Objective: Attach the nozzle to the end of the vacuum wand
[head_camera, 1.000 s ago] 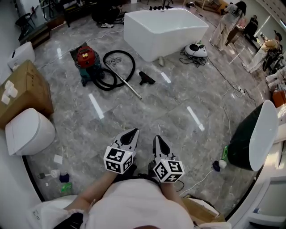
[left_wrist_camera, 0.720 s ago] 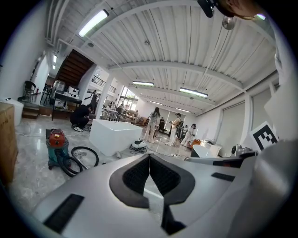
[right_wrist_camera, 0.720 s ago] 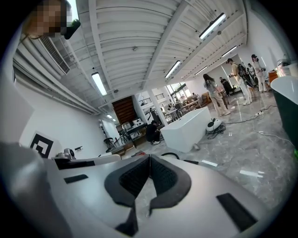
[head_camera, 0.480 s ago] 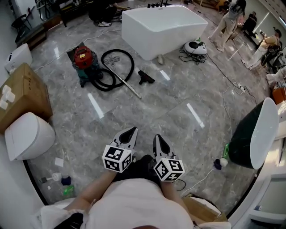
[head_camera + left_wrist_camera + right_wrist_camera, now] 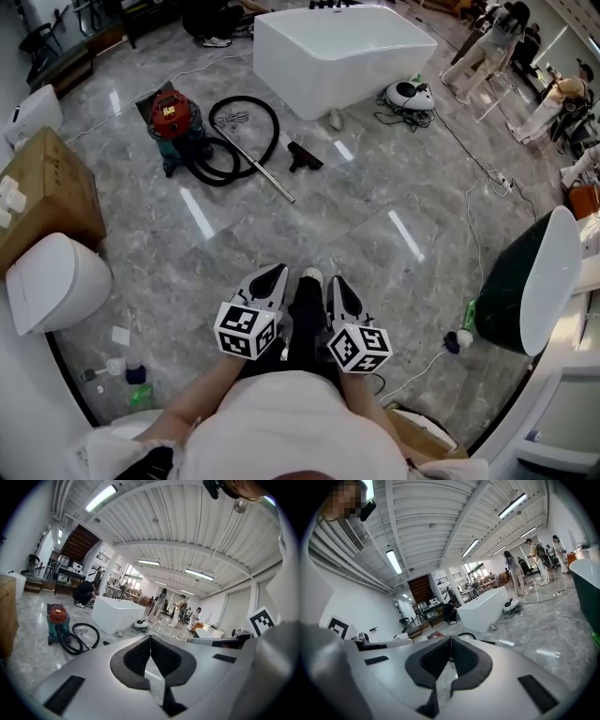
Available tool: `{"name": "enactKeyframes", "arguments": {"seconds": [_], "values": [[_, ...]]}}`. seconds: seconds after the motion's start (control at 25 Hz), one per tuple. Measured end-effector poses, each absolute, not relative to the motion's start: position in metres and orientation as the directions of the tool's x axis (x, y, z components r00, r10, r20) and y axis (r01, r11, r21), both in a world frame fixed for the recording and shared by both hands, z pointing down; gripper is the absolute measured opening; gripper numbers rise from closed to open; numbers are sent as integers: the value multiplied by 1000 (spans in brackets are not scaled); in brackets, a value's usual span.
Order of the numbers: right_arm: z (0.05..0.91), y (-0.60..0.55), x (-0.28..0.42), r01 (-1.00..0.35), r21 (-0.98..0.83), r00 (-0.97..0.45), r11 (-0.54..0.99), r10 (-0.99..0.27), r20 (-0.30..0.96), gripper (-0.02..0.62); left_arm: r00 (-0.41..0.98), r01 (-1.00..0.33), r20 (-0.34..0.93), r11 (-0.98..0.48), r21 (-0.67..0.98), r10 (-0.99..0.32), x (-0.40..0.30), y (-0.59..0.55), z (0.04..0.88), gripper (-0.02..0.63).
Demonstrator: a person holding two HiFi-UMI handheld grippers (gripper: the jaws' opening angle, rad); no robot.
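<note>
Head view: your left gripper [image 5: 274, 274] and right gripper [image 5: 334, 281], jaws closed and empty; wand [image 5: 265, 175] lies diagonally, free end toward you; nozzle [image 5: 305, 157] just beside it, apart.

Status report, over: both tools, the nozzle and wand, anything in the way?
Left tool shut, empty; right tool shut, empty. Nozzle loose on the floor beside the wand, not attached. Only bare floor between; hose coiled beyond.

Black nozzle [image 5: 305, 157] near silver wand [image 5: 269, 176], apart
</note>
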State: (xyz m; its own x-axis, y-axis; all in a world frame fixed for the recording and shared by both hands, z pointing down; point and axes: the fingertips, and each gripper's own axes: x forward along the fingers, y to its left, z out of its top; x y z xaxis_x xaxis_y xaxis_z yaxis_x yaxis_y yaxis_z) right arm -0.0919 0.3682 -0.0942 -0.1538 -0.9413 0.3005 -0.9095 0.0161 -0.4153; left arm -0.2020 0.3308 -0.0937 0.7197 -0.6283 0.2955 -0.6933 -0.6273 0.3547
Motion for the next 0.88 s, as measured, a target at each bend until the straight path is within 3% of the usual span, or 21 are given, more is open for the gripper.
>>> {"name": "enactKeyframes", "arguments": {"seconds": [0.36, 0.88], "values": [[-84, 323, -80, -906, -422, -182, 37, -934, 308, 15, 676, -734, 318, -574, 363, -665, -203, 294, -81, 9], [-78, 240, -21, -902, -430, -192, 35, -925, 328, 15, 667, -744, 356, -556, 371, -655, -147, 217, -72, 9]]}}
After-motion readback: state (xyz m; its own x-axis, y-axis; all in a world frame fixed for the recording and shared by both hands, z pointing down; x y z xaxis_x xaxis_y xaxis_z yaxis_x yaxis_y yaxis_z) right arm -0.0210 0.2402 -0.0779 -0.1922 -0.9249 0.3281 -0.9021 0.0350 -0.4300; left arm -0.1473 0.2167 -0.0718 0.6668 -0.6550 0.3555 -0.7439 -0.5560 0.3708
